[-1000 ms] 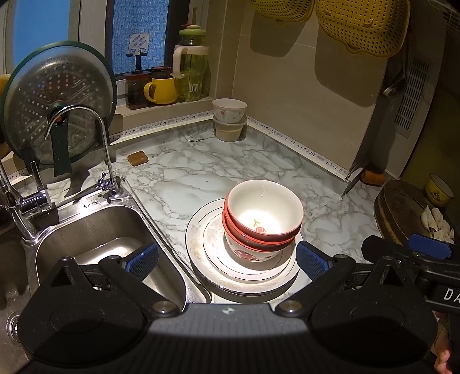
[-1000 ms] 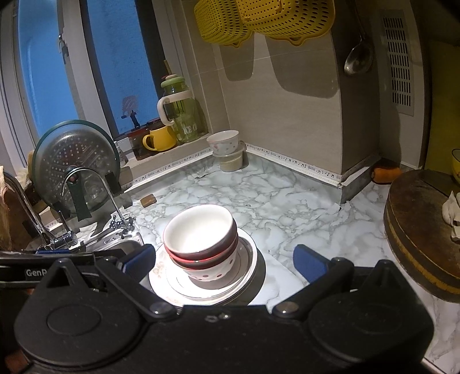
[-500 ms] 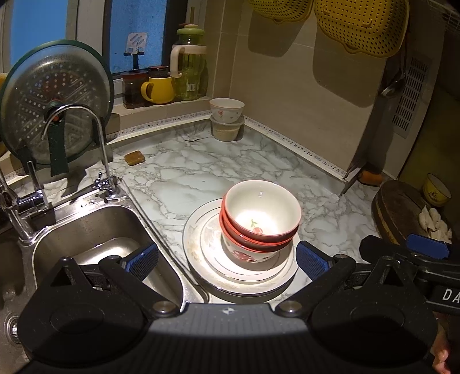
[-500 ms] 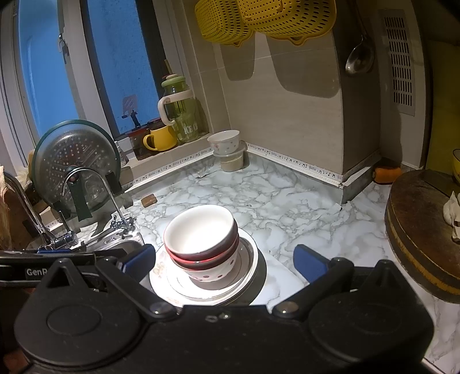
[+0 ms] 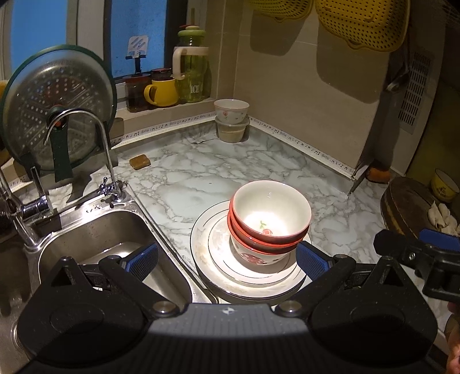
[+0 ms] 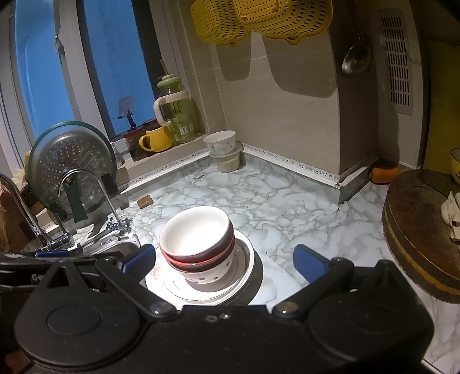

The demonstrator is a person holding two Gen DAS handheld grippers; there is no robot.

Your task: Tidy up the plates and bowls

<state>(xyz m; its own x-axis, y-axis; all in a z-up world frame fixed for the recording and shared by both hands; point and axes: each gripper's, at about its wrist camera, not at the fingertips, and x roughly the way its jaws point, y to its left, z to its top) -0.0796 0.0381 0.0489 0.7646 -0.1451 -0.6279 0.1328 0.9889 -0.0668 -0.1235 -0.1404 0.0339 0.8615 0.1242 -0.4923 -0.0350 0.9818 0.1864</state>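
Note:
A stack of red-rimmed white bowls [image 5: 270, 221] [image 6: 198, 241] stands on stacked white plates [image 5: 212, 250] [image 6: 244, 256] on the marble counter, just right of the sink. My left gripper [image 5: 227, 259] is open, its blue pads either side of the plates and a little short of them, holding nothing. My right gripper [image 6: 224, 260] is open too, the bowl stack in front of its left pad. Its fingers also show at the right edge of the left wrist view. Another small bowl [image 5: 231, 110] [image 6: 220, 145] sits on a tub in the far corner.
A steel sink [image 5: 109, 238] with a tap [image 5: 95, 149] lies left of the plates. A perforated lid [image 5: 54, 106] leans behind it. Mug and jar stand on the sill [image 5: 164, 108]. A round wooden board [image 6: 417, 224] with food sits at right. Yellow colanders [image 6: 258, 20] hang above.
Both views have shifted only slightly; the left gripper has edged a bit closer to the plates. Bowls and plates have not moved.

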